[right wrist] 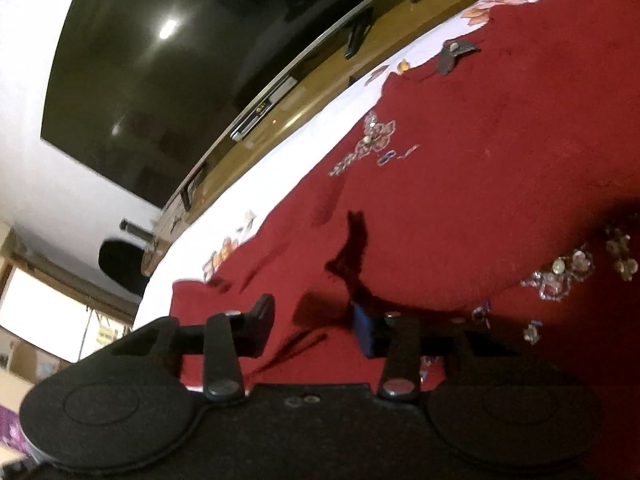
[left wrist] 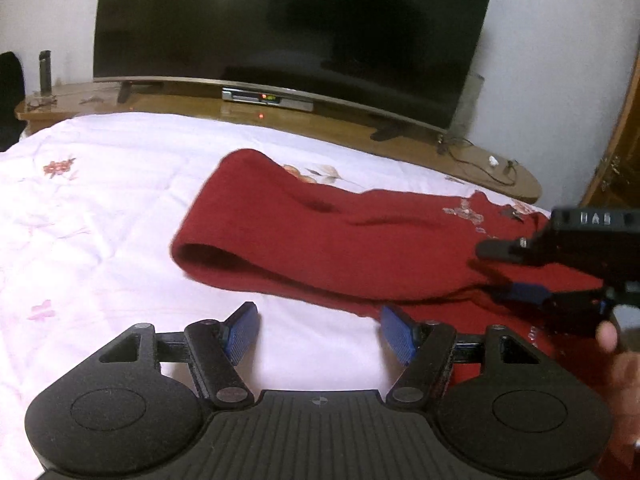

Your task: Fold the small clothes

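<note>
While the bed point(left wrist: 100, 208) carries the red garment point(left wrist: 320, 236) spread across its right half, the left tool point(left wrist: 320, 332) tilts downward just before the cloth's near edge, released; the right tool point(right wrist: 314, 326), rolled sideways, hangs parted over the fabric, grasping nothing.

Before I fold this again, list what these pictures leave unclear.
- Red garment: right end cut off by the left wrist view's edge and hidden behind the right gripper. Its type cannot be told.
- Right gripper: whether its fingers touch the cloth; blur and shadow hide it in the right wrist view.
- Beadwork: pattern blurred.
- Box under the TV: display too small to read.
</note>
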A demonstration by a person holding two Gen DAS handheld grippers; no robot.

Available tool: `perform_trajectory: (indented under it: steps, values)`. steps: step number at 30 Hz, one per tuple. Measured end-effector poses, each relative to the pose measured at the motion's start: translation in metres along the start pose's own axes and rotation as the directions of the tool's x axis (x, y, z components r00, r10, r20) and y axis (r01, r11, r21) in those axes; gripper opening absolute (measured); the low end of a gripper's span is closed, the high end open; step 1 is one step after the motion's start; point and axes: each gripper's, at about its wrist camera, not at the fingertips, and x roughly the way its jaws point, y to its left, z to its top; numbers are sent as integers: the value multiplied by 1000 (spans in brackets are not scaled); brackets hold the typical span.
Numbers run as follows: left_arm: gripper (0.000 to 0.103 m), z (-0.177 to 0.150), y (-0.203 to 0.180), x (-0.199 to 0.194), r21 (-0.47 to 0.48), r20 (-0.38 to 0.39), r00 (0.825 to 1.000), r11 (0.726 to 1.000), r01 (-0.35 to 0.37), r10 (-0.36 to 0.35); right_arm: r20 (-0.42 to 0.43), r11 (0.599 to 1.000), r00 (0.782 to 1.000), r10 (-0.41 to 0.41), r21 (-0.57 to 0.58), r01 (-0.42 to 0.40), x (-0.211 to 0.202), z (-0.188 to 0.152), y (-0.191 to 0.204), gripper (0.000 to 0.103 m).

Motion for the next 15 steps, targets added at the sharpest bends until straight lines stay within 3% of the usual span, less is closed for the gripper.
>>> perform_trajectory:
  steps: [3,6,10,15]
  values:
    - [68,-1,-5,5,8,-11,1000,1000,2,-2,12,995,998,54,84,-54,0,4,-10,36]
    - [68,-1,-9,7,14,-14,1000,1000,5,-5,14,987,995,97,124,-98,1,6,-19,24]
    - [68,0,-17,12,36,-19,1000,999,0,0,5,997,999,53,63,-53,2,6,-18,6]
    - [68,-2,-30,18,129,-32,998,991,-43,48,109,996,994,32,-89,-22,-23,15,-5,5]
